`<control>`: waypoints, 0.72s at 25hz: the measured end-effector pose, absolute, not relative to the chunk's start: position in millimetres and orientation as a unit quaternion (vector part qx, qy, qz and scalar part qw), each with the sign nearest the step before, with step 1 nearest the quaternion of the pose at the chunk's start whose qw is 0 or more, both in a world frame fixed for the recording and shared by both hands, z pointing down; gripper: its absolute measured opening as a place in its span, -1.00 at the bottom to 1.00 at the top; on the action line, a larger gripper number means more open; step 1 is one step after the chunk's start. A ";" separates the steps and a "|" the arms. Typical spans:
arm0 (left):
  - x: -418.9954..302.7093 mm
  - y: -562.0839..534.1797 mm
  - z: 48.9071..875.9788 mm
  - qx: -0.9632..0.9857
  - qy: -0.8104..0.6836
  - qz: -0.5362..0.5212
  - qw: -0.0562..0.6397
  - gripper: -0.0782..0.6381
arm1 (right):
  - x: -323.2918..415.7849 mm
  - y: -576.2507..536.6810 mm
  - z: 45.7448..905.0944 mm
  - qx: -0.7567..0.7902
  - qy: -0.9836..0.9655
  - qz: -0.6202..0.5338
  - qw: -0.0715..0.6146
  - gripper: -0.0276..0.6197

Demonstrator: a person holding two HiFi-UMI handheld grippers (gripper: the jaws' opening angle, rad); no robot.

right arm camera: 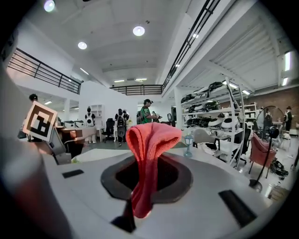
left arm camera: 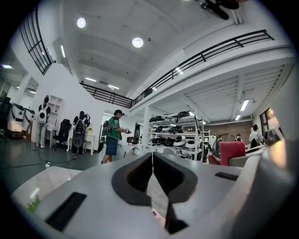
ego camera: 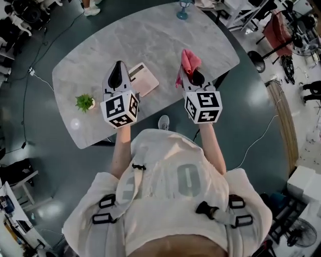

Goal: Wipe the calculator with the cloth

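A pale pink calculator (ego camera: 143, 79) lies flat on the grey marble table (ego camera: 165, 40), near its front edge. My left gripper (ego camera: 119, 69) is held just left of the calculator, apart from it, with its jaws shut and nothing between them; in the left gripper view the left gripper (left arm camera: 152, 161) shows its pads meeting in a thin line. My right gripper (ego camera: 192, 76) is to the right of the calculator, shut on a red-pink cloth (ego camera: 188, 62). In the right gripper view the cloth (right arm camera: 150, 137) stands up in a fold from the right gripper (right arm camera: 145, 175) and hides the pads.
A small green potted plant (ego camera: 85, 102) stands at the table's front left. A blue stemmed ornament (ego camera: 183, 10) stands at the far edge, the same ornament (right arm camera: 188, 140) ahead of my right gripper. People, shelves and a red chair (left arm camera: 231, 152) fill the room beyond.
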State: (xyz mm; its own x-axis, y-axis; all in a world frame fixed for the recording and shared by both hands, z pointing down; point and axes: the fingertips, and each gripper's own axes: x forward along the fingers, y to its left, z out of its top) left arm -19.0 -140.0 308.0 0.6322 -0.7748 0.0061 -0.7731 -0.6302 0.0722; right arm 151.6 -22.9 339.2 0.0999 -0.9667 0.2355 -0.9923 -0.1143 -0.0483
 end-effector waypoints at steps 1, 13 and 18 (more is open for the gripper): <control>-16.7 -147.2 306.8 0.900 -0.434 -0.010 0.030 -0.72 | 152.7 -36.1 339.9 0.732 -0.671 0.104 0.062 -0.75; -19.4 -193.7 310.0 0.844 -0.535 0.010 0.043 -0.72 | 154.0 -147.5 348.6 0.631 -0.762 0.110 0.092 -0.75; -37.1 -197.6 309.6 0.812 -0.582 0.013 0.049 -0.72 | 141.1 -171.4 341.8 0.588 -0.796 0.103 0.101 -0.75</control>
State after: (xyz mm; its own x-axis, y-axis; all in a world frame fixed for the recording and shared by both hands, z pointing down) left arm -37.1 -197.6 309.6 0.3228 -0.9433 0.0774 -0.9458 -0.3183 0.0646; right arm 141.1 -171.4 341.8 -0.2887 -0.9151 0.2816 -0.9565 0.2882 -0.0444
